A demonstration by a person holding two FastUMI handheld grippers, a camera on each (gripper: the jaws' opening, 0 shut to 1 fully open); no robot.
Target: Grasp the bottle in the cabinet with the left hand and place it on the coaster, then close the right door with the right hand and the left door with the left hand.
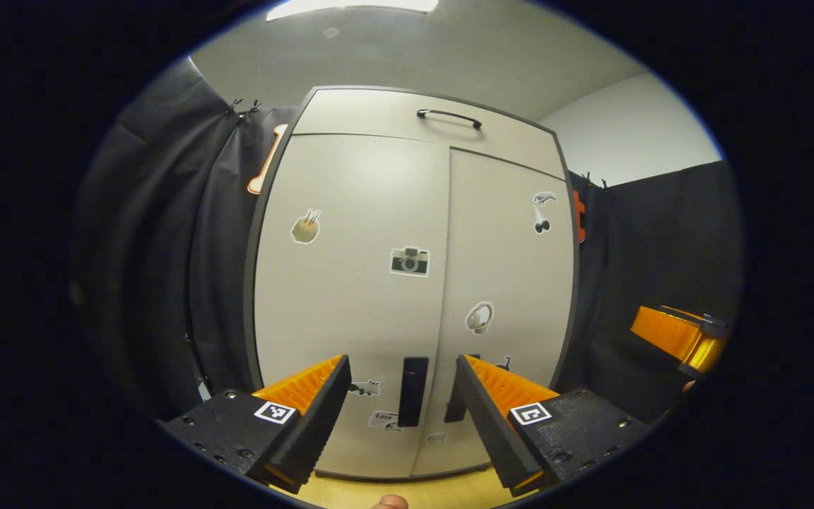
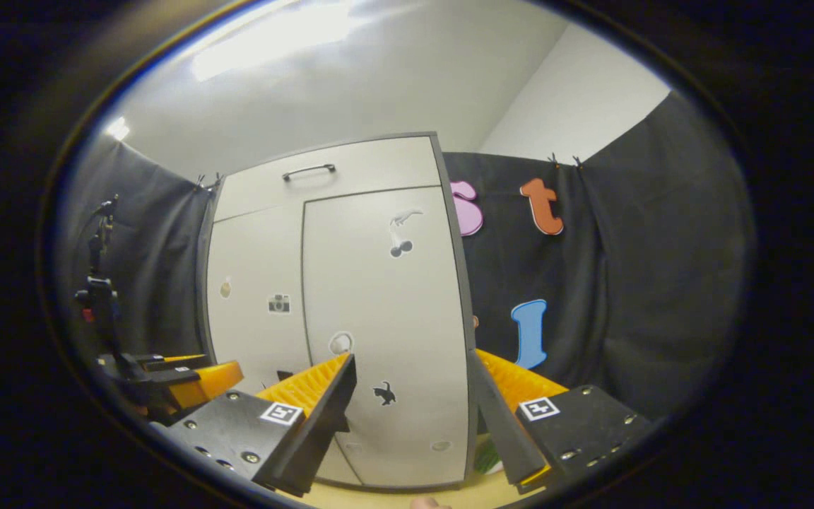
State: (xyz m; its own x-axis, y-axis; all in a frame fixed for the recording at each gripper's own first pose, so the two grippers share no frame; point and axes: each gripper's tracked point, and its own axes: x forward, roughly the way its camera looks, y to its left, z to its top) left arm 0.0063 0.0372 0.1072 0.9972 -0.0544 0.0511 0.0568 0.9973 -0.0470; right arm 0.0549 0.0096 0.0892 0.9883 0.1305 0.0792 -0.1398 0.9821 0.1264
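Black curtain wall (image 1: 167, 233), white ceiling (image 2: 350, 92) with light panel (image 1: 350, 6), wooden tabletop (image 1: 407, 491), clamp stand (image 2: 99, 283)

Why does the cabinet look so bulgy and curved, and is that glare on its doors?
In the left gripper view the fisheye lens bows the cabinet outward, with a soft sheen from the ceiling light on the left door. In the right gripper view the cabinet leans and curves, and the ceiling light blooms bright.
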